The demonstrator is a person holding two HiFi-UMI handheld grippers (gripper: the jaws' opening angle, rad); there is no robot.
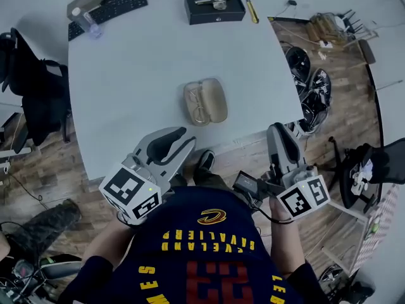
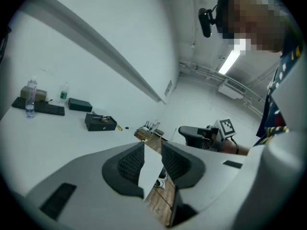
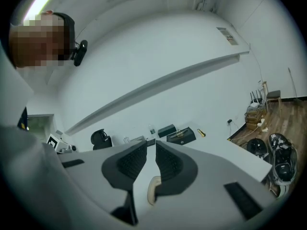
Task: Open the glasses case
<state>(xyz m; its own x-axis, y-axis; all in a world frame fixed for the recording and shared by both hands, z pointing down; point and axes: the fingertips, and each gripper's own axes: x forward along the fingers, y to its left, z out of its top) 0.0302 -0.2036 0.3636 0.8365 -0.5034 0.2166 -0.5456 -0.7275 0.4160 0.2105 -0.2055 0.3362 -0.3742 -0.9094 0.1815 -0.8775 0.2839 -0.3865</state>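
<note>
**Mia:** Where is the glasses case (image 1: 205, 102)?

**Ben:** It lies in the middle of the white tabletop (image 1: 139, 75). It is open. Its two halves lie flat, side by side.

**Mia:** Is there something in it?

**Ben:** Yes, the glasses (image 1: 197, 103) lie in the left half. The right half has nothing in it.

**Mia:** Are the tongs touching it?

**Ben:** No. Both are apart from it, out past the near edge of the tabletop. The left tongs (image 1: 190, 136) are at about 7 o'clock from the case. The right tongs (image 1: 278, 130) are at about 4 o'clock.

**Mia:** Do they hold anything?

**Ben:** No. The left tongs (image 2: 152, 145) are released, with a clear gap and nothing in it. The right tongs (image 3: 150, 145) are only a little apart, and they are released too. Through their gap you can see a bit of the case (image 3: 152, 189) on the tabletop.

**Mia:** What else is there?

**Ben:** A black box (image 1: 214, 7) sits at 12 o'clock from the case, near the far edge. A keyboard (image 1: 107, 11) and a bottle (image 1: 88, 23) are at about 10 o'clock. Shoes (image 1: 310, 87) lie on the wooden floor (image 1: 342, 75) at 3 o'clock.
</note>
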